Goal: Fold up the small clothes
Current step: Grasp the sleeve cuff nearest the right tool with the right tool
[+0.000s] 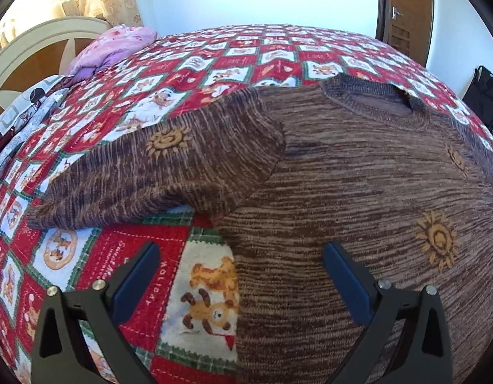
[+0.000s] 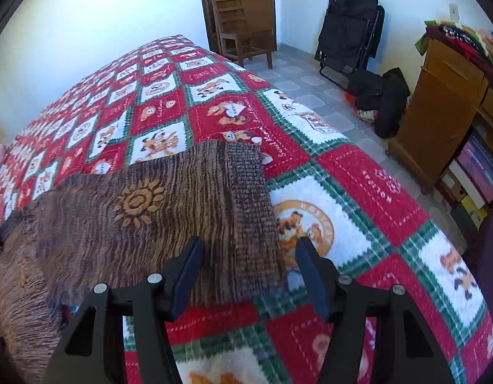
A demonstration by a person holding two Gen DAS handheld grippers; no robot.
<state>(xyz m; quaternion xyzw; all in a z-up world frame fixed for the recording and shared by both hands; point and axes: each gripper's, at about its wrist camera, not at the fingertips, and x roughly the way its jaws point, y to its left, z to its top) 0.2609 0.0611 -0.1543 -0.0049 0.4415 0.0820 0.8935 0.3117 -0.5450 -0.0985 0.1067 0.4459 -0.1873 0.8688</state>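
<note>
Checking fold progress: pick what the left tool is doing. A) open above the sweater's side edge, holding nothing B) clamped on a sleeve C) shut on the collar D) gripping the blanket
A: the left tool has its jaws spread wide over the edge of the brown sweater on the blanket, with nothing between them.

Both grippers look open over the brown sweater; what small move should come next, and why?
Probably lower the right gripper and close on the sweater sleeve cuff: its open jaws straddle the cuff's edge, and the sweater lies flat, unfolded, on the blanket.

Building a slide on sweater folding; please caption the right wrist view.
Open right gripper hovering over the ribbed cuff of a brown striped knit sweater on a red holiday-patchwork bedspread.
</note>
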